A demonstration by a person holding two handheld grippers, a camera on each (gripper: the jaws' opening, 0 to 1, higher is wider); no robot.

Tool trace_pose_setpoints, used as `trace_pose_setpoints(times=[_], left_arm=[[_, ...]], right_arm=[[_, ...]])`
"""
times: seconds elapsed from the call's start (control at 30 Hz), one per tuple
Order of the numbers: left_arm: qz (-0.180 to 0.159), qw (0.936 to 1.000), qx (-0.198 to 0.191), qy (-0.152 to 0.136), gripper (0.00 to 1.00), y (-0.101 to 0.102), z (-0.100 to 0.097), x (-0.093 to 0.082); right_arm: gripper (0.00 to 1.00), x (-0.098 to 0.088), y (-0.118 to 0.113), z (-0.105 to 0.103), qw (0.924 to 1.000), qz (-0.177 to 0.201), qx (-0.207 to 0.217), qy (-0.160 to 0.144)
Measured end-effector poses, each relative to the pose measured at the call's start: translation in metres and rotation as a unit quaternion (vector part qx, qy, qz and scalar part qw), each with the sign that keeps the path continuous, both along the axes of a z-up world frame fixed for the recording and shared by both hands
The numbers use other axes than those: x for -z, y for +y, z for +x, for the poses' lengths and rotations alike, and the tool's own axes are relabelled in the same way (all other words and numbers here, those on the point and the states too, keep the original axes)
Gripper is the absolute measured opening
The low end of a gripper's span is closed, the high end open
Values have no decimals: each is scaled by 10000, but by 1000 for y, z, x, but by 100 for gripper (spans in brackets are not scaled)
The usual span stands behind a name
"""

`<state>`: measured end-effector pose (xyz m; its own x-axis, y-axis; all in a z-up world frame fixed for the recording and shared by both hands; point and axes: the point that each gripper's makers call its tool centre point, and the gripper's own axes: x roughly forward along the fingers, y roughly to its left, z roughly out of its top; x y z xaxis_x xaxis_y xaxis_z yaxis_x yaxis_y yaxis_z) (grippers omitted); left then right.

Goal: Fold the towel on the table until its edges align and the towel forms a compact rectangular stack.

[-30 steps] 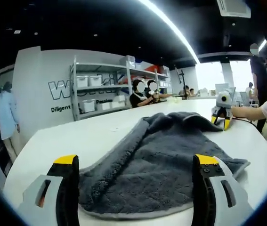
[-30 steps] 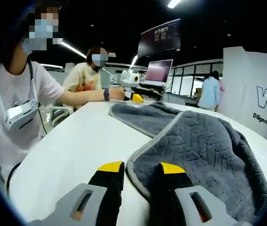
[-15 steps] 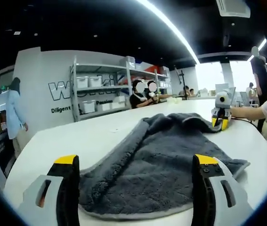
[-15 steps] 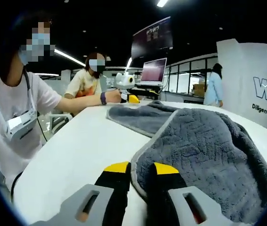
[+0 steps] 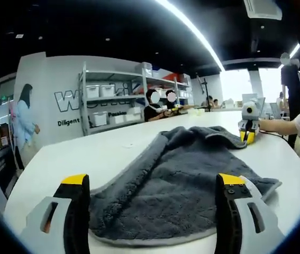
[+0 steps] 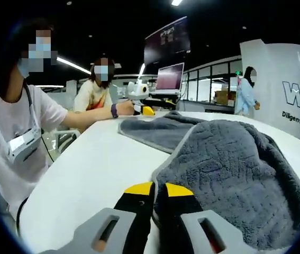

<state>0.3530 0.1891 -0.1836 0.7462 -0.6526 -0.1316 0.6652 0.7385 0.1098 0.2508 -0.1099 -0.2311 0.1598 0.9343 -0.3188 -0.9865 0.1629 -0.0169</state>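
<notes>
**Towel edge pinched by R gripper, L gripper spread wide**

White table (image 5: 112, 153) takes most of both views; bare top runs from 9 to 12 o'clock of the towel in the left gripper view, and from 7 to 11 o'clock in the right gripper view, so free room lies on those sides. Table edge curves off at 8 o'clock in the left gripper view.

Grey towel (image 5: 176, 185) lies rumpled mid-table, pale hem along its near edge, far end bunched up at 1 o'clock. In the right gripper view the towel (image 6: 234, 174) is humped at 2–3 o'clock, hem lifted off the top by the jaws; a flat part lies beyond at 12.

Room: white wall w/ lettering, shelf rack (image 5: 123, 100) w/ bins at 11 o'clock, ceiling light strip, laptop (image 6: 170, 79) at 12 in the right gripper view. Person in white (image 6: 17, 127) sits at 9 o'clock, arm reaching along the table.

L gripper (image 5: 152, 182): jaws far apart, nothing between the tips, towel lying on the table between them.
R gripper (image 6: 152, 189): yellow tips clamped together on the towel hem.

A further gripper (image 5: 247, 129) rests on the far towel end at 2 o'clock.
</notes>
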Motion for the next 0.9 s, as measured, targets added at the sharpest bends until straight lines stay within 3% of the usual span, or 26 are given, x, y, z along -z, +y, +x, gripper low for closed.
trace_pose_setpoints(times=[0.57, 0.77, 0.9], left_arm=[[0, 10000, -11, -6, 97, 1, 2, -3], [5, 10000, -18, 7, 97, 2, 3, -2], [1, 10000, -19, 24, 97, 2, 3, -1]], right_arm=[[3, -1, -16, -2, 9994, -190, -38, 293], [2, -3, -30, 3, 9991, -244, 29, 346], [2, -2, -45, 12, 9982, -226, 150, 544]])
